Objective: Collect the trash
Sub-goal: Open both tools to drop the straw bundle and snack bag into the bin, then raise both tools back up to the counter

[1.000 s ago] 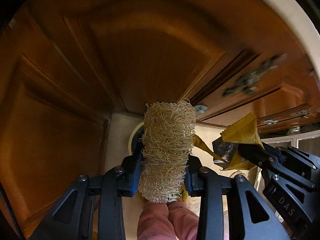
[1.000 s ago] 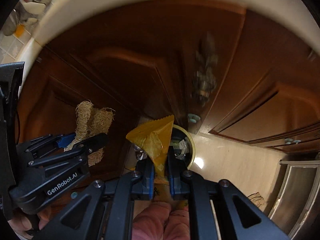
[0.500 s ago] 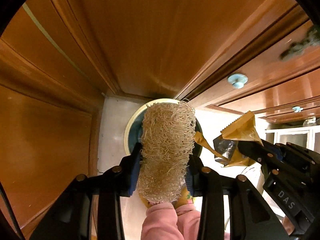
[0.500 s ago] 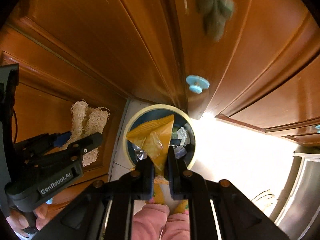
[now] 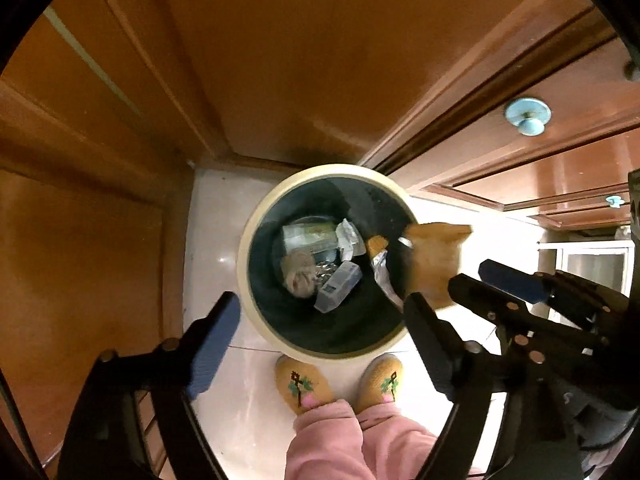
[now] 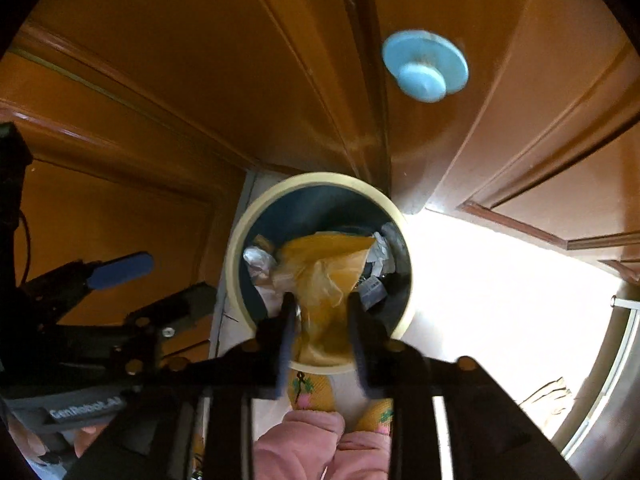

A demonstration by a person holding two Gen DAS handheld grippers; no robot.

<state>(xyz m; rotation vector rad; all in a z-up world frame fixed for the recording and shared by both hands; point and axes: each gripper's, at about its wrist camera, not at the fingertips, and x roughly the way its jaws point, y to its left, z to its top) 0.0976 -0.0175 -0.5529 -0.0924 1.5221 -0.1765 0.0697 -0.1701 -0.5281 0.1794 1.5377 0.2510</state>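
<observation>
The round trash bin with a cream rim and dark inside stands on the floor right below both grippers. My left gripper hangs over it, jaws opening wide with nothing between them. The beige loofah sponge lies among the trash at the bin's bottom. In the right wrist view my right gripper is above the bin's near rim. Its jaws are opening, and the yellow snack wrapper sits loose and blurred between them. The left wrist view shows the wrapper over the bin's right rim.
Brown wooden cabinet doors with a pale blue knob stand close behind the bin. A clear plastic box and crumpled paper lie inside it. A person's yellow slippers and pink trouser legs are just in front, on the white tile floor.
Both grippers have sunk toward the bin. The left jaws have spread and the loofah has dropped into the bin. The right jaws have parted around the yellow wrapper.
</observation>
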